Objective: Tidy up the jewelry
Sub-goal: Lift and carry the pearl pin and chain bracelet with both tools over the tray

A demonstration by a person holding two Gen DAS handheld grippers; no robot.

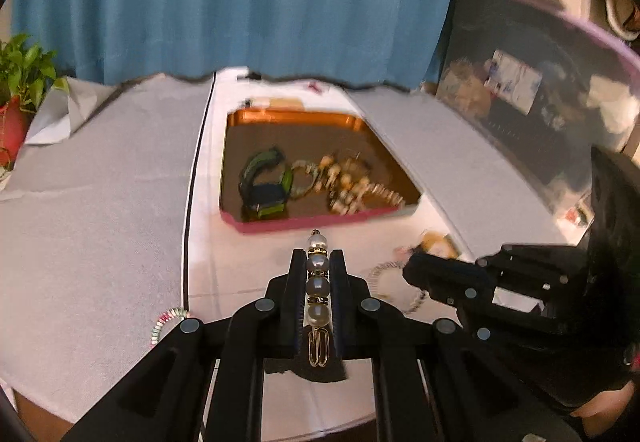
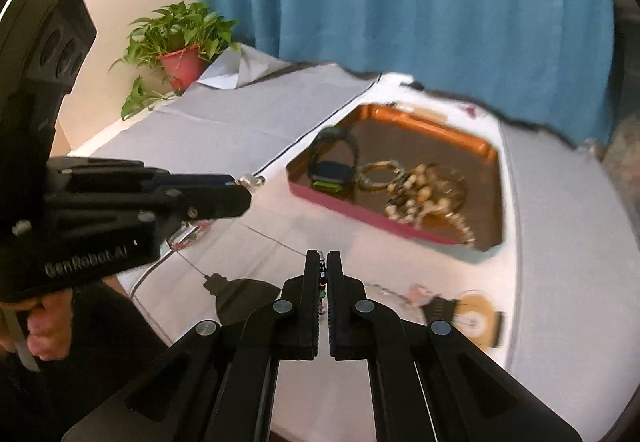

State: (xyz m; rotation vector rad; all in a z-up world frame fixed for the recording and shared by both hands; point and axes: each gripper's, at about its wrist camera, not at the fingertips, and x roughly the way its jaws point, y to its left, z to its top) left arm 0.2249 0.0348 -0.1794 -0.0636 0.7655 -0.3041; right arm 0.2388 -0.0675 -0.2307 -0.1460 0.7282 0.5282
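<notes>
A: Where's the pearl clip [image 1: 318,284]?

B: Between the jaws of the left gripper [image 1: 318,254], which are closed on it along its length. 4 pearls show, the gold clasp end toward the camera and the tip poking out past the fingertips. It's held above the bench [image 1: 100,201], just short of the tray's [image 1: 304,224] pink near wall.

A: And the right gripper [image 2: 323,256]?

B: Jaws nearly together on something thin and beaded with dark and coloured stones, maybe a slim bracelet; the piece is mostly hidden, so I can't name it for sure.

A: How much is already sorted?

B: A fair part, I'd judge. The tray holds a watch [image 1: 266,181] with a green strap, a ring-shaped bracelet [image 1: 306,177] and a tangle of beaded pieces [image 1: 356,185].

A: What's left?

B: The 2 held pieces aren't in yet. On the cloth there's also a striped bangle [image 1: 166,324] at the left, a thin chain [image 1: 394,284] near the right gripper, and a yellowish item [image 2: 478,312] beyond it. So at least 5 things remain outside the tray.
</notes>
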